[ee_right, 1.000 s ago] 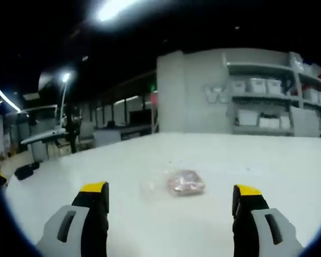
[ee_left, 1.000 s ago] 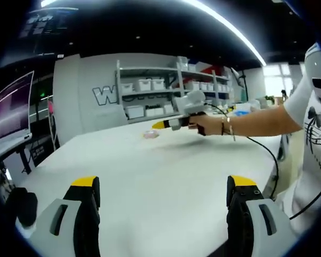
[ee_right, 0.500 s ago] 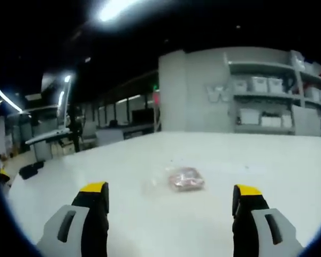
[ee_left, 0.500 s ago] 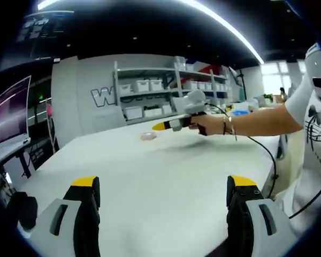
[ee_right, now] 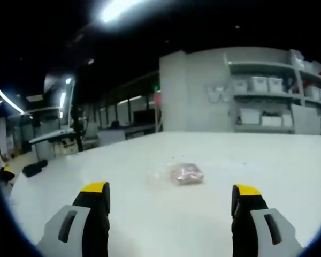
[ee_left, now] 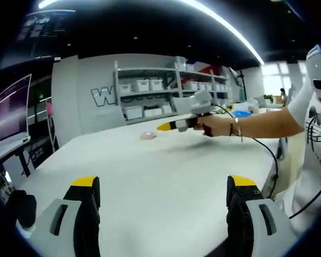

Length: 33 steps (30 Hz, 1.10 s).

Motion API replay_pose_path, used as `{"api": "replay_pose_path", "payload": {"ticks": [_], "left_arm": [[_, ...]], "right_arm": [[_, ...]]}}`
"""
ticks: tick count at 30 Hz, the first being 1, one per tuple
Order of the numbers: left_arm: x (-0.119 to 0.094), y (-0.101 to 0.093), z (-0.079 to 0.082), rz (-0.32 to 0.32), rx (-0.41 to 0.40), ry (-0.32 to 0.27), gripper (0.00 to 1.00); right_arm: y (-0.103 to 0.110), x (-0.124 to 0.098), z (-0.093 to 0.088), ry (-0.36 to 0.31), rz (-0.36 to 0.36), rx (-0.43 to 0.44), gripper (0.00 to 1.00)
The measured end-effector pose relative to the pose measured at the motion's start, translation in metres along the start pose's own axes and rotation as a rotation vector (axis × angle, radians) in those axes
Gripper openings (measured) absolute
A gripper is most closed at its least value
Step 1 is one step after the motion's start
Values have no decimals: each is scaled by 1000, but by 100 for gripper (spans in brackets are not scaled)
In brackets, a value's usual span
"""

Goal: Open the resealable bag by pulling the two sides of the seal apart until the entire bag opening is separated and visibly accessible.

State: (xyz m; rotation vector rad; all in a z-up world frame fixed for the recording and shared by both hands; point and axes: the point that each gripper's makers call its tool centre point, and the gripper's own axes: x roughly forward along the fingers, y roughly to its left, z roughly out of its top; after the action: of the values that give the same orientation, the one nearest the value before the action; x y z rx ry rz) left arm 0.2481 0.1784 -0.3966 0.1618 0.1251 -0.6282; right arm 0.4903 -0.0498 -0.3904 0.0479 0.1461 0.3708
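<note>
The bag (ee_right: 177, 174), holding reddish contents, is laid flat on the white table (ee_right: 214, 214), well ahead of the right gripper (ee_right: 168, 211), whose jaws are held apart. The left gripper (ee_left: 163, 206) is likewise spread, far from the bag (ee_left: 147, 136).

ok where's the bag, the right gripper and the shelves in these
resealable bag (ee_right: 184, 174): right gripper view, on its reddish contents.
right gripper (ee_left: 166, 127): left gripper view, at its yellow jaw tips.
shelves (ee_left: 150, 99): left gripper view, on the rack's middle shelf.

Clear bag (ee_right: 179, 174) w/ reddish contents, flat on table.
</note>
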Motion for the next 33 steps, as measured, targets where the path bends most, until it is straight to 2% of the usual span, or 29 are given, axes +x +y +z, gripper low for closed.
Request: {"api": "replay_pose_path", "payload": {"ticks": [9, 13, 33], "left_arm": [[2, 1, -5, -2, -11, 5, 97], [4, 0, -7, -7, -14, 10, 97], [7, 0, -9, -18, -28, 0, 97]], "right_arm": [[-1, -19, 1, -21, 1, 1, 94], [3, -28, -3, -16, 10, 0, 94], [21, -77, 0, -51, 36, -4, 91]]}}
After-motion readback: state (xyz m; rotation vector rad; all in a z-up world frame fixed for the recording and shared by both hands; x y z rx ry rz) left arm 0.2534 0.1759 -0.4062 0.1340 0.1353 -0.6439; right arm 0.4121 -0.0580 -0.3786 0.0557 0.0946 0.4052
